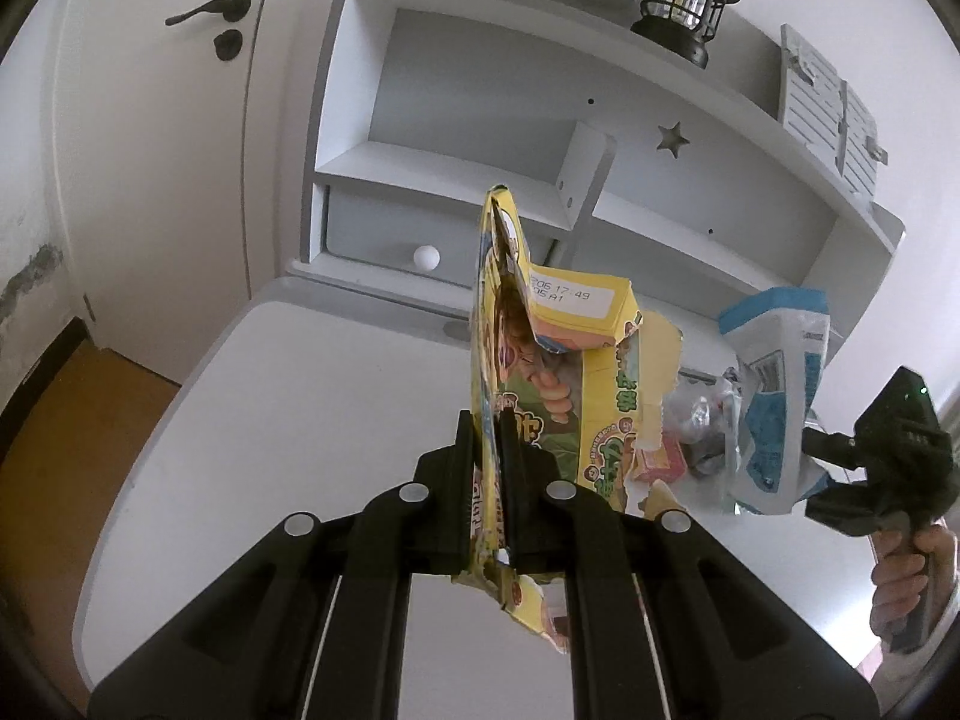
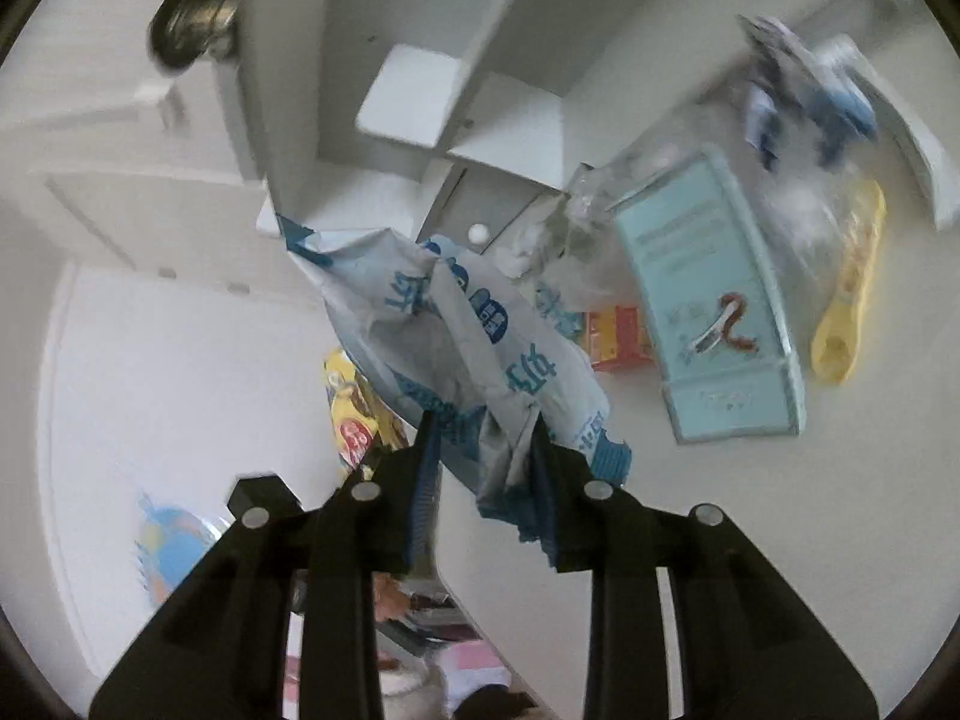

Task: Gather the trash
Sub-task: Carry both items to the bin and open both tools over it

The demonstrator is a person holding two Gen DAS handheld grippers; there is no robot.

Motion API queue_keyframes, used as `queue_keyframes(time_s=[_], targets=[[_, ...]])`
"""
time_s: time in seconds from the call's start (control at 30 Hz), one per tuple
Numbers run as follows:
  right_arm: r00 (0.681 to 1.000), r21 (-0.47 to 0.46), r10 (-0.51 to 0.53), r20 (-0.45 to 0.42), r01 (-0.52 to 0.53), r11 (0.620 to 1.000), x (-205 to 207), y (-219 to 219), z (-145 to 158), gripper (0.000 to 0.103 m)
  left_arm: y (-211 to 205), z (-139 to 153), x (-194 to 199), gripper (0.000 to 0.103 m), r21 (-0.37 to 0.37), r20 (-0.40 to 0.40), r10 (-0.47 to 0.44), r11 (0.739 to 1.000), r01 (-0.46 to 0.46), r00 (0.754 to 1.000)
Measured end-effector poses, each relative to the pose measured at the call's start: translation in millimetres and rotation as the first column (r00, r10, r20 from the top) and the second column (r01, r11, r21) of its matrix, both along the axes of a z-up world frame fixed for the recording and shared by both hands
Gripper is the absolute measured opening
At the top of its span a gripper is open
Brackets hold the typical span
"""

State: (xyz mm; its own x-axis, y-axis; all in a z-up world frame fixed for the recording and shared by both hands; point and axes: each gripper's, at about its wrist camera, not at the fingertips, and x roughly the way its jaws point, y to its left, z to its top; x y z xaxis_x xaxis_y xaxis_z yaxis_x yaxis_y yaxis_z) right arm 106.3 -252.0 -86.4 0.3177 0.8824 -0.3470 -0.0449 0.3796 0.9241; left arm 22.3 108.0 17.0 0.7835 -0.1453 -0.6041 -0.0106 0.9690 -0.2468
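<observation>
My left gripper (image 1: 487, 420) is shut on a torn yellow snack box (image 1: 540, 360) and holds it upright above the white desk (image 1: 288, 420). My right gripper (image 2: 483, 420) is shut on a crumpled blue and white plastic bag (image 2: 474, 324), lifted off the desk. In the left wrist view the right gripper (image 1: 834, 450) shows at the right with that bag (image 1: 774, 396) hanging from it. More trash lies on the desk: a light blue flat box (image 2: 714, 312), a small red and yellow box (image 2: 618, 339), a yellow wrapper (image 2: 852, 300) and clear plastic wrapping (image 2: 600, 240).
A white shelf unit (image 1: 480, 120) with a small drawer and round knob (image 1: 426, 256) stands at the back of the desk. A black lantern (image 1: 684, 0) sits on its top shelf. A white door (image 1: 150, 150) is at the left. The desk edge drops to a wooden floor (image 1: 78, 408).
</observation>
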Motion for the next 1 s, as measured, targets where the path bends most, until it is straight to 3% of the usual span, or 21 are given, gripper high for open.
queue_keyframes(time_s=[0.03,0.1,0.23,0.3,0.4,0.43,0.5,0.6,0.63,0.77,0.8,0.9,1.0], targets=[[1.0,-0.039,-0.011,0.013,0.012,0.999,0,-1,1,0.029,-1,0,-1,0.007,-0.002,-0.001,-0.003,1.0,0.003,1.0],[0.999,-0.027,-0.017,0.027,0.018,0.999,0,-5,6,0.029,-4,2,-1,0.007,0.004,0.003,-0.01,1.0,0.01,1.0],[0.98,-0.041,-0.065,0.187,0.074,0.996,-29,-39,63,0.029,-33,20,-7,0.007,0.003,0.042,-0.069,0.998,0.069,0.997],[0.949,-0.085,-0.122,0.291,0.152,0.985,-66,-73,101,0.029,-63,35,-13,0.007,0.011,0.083,-0.138,0.99,0.137,0.987],[0.873,-0.166,-0.275,0.403,0.365,0.916,-138,-144,139,0.029,-139,59,-27,0.007,0.024,0.149,-0.303,0.953,0.302,0.941],[0.851,-0.177,-0.315,0.42,0.417,0.892,-158,-162,144,0.029,-176,65,-34,0.007,0.027,0.162,-0.379,0.925,0.38,0.911],[0.788,-0.223,-0.42,0.45,0.555,0.801,-211,-205,146,0.029,-245,70,-48,0.007,0.039,0.162,-0.513,0.857,0.514,0.843],[0.697,-0.248,-0.584,0.416,0.705,0.665,-286,-271,121,0.029,-368,61,-85,0.007,0.069,0.124,-0.71,0.704,0.707,0.694],[0.661,-0.259,-0.639,0.394,0.747,0.613,-309,-294,108,0.029,-413,51,-104,0.007,0.079,0.093,-0.769,0.638,0.766,0.632],[0.499,-0.34,-0.829,0.251,0.848,0.407,-394,-380,28,0.029,-550,-11,-173,0.007,0.116,-0.076,-0.898,0.424,0.898,0.434],[0.458,-0.356,-0.866,0.198,0.857,0.372,-411,-399,2,0.029,-569,-25,-185,0.007,0.127,-0.108,-0.907,0.394,0.91,0.407],[0.383,-0.413,-0.922,0.058,0.85,0.327,-435,-438,-69,0.029,-636,-97,-219,0.007,0.152,-0.277,-0.902,0.299,0.942,0.331],[0.338,-0.453,-0.935,-0.108,0.82,0.349,-432,-462,-154,0.029,-673,-169,-224,0.007,0.186,-0.428,-0.85,0.251,0.95,0.308]])
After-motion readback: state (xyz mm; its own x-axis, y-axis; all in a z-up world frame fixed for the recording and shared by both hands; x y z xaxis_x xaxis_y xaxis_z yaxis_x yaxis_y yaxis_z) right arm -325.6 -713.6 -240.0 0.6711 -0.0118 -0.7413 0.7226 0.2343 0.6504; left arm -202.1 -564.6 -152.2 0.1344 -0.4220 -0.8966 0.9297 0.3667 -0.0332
